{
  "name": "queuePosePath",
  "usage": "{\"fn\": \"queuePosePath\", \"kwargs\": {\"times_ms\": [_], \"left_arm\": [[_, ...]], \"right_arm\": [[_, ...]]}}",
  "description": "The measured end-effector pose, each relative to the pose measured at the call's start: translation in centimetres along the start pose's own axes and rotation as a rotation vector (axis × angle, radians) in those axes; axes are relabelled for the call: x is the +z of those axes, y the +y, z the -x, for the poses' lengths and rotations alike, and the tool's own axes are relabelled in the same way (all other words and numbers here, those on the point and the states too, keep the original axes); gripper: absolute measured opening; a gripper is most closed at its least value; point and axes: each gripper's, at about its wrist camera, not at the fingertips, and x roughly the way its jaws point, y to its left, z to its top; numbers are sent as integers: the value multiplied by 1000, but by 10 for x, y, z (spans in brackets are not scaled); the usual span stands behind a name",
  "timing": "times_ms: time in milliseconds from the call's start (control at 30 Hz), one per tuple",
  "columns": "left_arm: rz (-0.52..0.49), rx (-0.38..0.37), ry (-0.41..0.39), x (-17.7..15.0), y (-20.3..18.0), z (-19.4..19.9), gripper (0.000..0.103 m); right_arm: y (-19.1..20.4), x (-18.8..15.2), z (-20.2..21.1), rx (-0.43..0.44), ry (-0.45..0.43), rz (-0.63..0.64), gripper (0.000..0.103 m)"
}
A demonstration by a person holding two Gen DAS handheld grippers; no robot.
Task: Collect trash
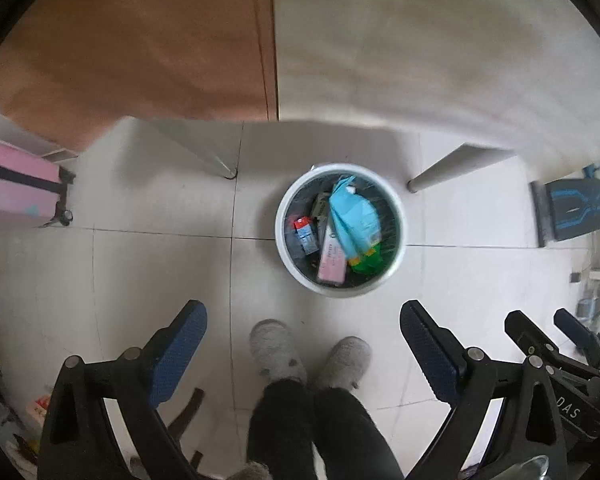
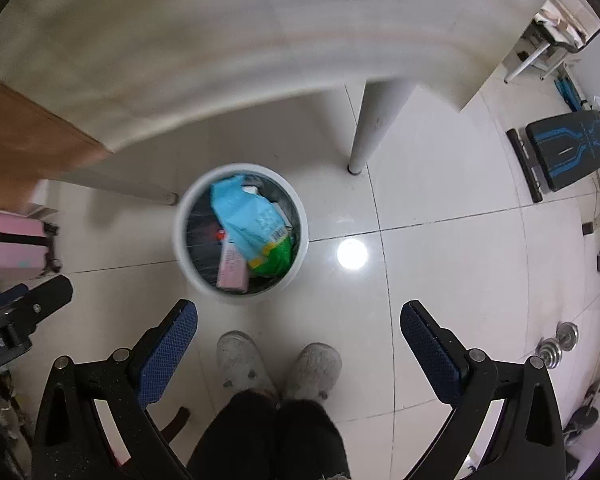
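Observation:
A white round trash bin stands on the tiled floor in front of the table; it also shows in the right wrist view. Inside lie a light blue bag, a pink box, a green wrapper and a red and blue carton. My left gripper is open and empty, high above the floor near the bin. My right gripper is open and empty beside it; it also shows in the left wrist view.
A white table with legs stands over the far side of the bin. A pink suitcase stands left, a black and blue bench right, dumbbell weights at right. The person's slippered feet are below the grippers.

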Motion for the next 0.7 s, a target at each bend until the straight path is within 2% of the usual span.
{"fn": "queuePosePath", "kwargs": {"times_ms": [267,400,500,700], "left_arm": [[-19,-30,-52,-29,-3,143,99],[-51,-73,-90,-41,-11,210,99],[-60,-119,-128,-48,-13,257,99],[-69,-218,-204,-60,-12,333,99]], "right_arm": [[1,-20,173,45,-64,29,102],[2,-30,255,91,-98,29,102],[5,-40,308,121,-128,41,102],[8,-56,389,195,-153,46,102]]}}
